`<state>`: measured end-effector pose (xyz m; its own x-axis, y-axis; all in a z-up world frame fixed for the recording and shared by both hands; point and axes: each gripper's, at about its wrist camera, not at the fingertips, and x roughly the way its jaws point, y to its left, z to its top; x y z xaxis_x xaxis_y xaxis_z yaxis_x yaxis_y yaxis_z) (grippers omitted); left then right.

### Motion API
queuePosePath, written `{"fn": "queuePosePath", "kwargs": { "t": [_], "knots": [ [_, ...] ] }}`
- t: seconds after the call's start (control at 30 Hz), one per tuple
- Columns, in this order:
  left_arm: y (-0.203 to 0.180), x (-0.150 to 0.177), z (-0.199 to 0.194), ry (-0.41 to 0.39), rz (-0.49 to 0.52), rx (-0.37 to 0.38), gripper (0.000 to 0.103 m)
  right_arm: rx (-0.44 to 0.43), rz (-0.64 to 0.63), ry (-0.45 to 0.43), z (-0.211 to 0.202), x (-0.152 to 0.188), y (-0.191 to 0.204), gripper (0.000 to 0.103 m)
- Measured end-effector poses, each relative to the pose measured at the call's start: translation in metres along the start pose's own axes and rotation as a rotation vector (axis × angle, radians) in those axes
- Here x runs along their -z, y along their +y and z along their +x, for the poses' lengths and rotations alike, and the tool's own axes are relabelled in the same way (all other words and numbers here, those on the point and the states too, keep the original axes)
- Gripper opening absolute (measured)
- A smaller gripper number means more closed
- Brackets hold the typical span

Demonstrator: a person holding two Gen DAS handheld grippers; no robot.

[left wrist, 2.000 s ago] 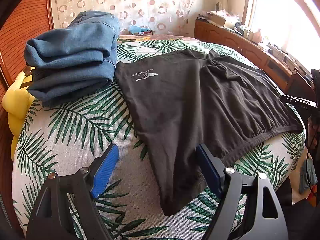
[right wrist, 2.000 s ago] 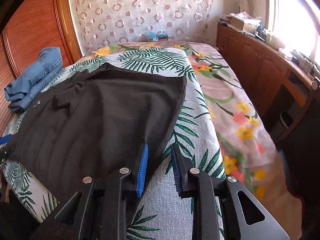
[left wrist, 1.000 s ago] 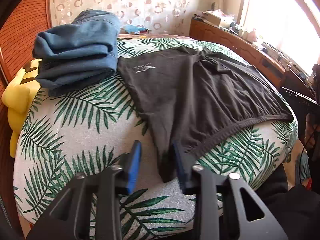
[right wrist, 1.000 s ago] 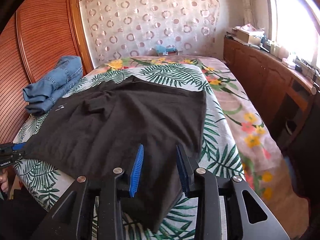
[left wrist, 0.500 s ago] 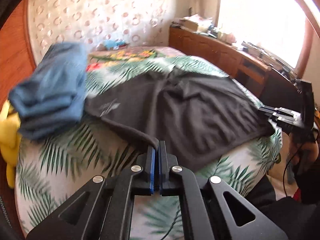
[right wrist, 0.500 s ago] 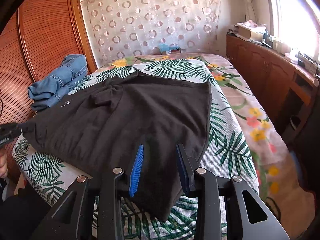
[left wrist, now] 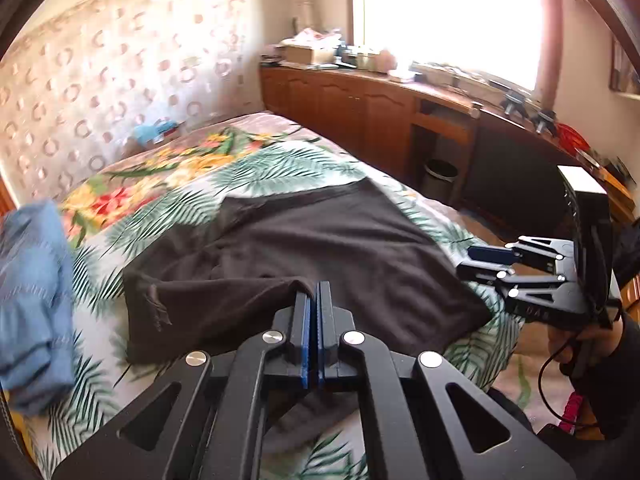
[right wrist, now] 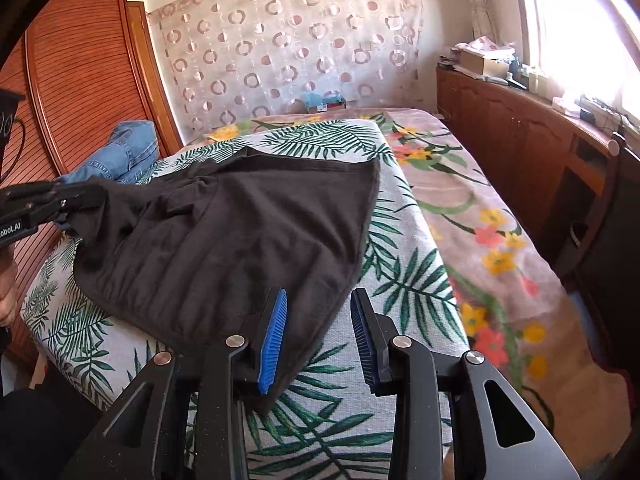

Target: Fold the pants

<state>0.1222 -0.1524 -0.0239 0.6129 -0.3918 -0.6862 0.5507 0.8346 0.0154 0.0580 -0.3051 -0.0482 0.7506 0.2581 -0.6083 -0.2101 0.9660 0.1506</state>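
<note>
Because the left gripper [left wrist: 313,312] has its jaws clenched on one corner of the black pants [right wrist: 240,232] while the right gripper [right wrist: 318,336] waits with jaws apart around the other corner, a hard pull could drag the pants crooked across the bed [right wrist: 420,280].

- Bed [right wrist: 420,240], covered with palm-leaf cloth over a floral spread.
- Black pants [right wrist: 240,240] spread across the leaf cloth, one corner lifted.
- Folded blue jeans [right wrist: 124,152] at the bed's left edge.

White lettering on the black left gripper [right wrist: 86,199], cut by the right wrist view's edge, reads "obot.AI". A small pale logo on the black fabric pants [left wrist: 158,307] seems illegible.
</note>
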Motion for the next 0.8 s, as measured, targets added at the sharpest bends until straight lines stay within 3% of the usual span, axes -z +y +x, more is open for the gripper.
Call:
{"fn": "queuePosePath", "kwargs": {
  "t": [0.53,0.73,0.8],
  "knots": [
    [-0.045,-0.031,0.021,0.015,0.072,0.071,0.003,-0.003,0.022,-0.008,-0.007,0.005,-0.009,0.034],
    [-0.041,-0.029,0.021,0.030,0.037,0.057,0.004,-0.003,0.022,-0.009,-0.008,0.005,-0.009,0.034],
    [-0.037,-0.026,0.017,0.032,0.033,0.053,0.013,-0.005,0.021,-0.010,-0.009,0.006,-0.008,0.034]
  ]
}}
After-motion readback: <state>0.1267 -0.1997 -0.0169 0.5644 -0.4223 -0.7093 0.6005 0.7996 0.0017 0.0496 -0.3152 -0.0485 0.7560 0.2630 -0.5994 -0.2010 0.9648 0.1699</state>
